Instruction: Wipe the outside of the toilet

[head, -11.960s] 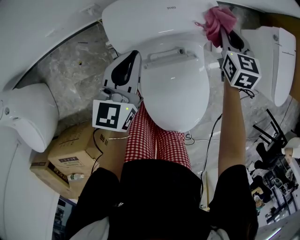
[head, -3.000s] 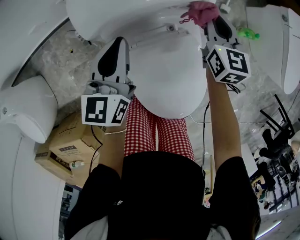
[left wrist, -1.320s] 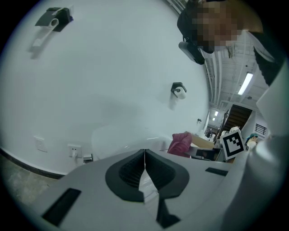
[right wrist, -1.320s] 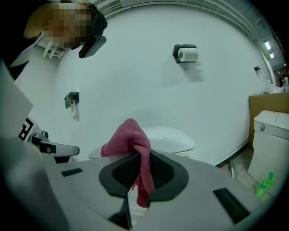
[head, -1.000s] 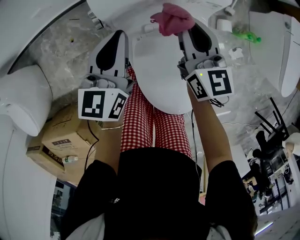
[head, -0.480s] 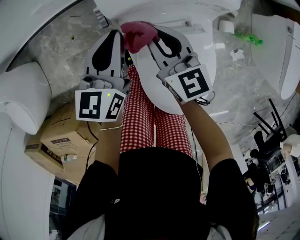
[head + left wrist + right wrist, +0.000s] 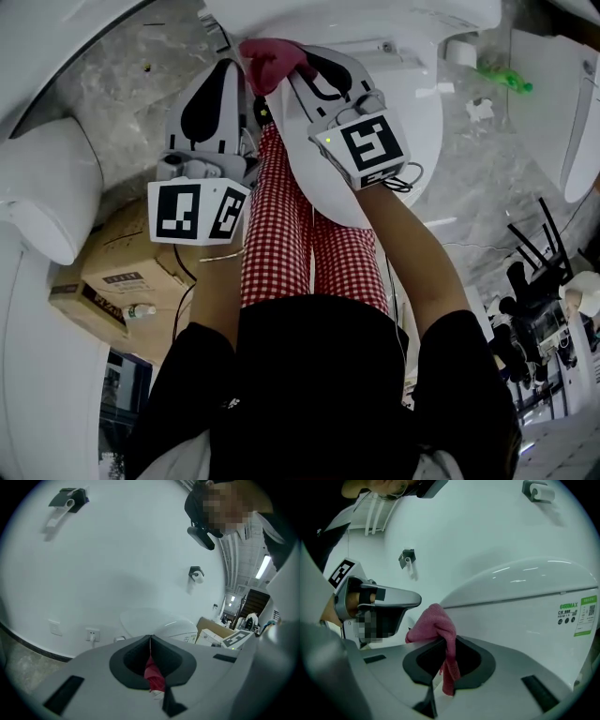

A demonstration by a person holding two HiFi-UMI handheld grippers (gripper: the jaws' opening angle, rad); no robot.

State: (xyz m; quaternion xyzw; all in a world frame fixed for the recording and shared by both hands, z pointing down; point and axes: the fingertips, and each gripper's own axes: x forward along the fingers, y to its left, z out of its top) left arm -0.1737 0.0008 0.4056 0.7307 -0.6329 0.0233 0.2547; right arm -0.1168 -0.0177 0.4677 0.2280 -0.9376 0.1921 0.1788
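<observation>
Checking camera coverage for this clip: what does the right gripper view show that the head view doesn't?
Only the right gripper view: the green label on the side of the white toilet, and a wall roll holder. Only the head view: the cardboard box and the person's red-checked trousers. Both: the pink cloth pinched in the right gripper, the left gripper beside it, and the toilet.

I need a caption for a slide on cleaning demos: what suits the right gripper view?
Right gripper pinching a pink cloth in front of the white toilet it is meant to wipe.
</observation>
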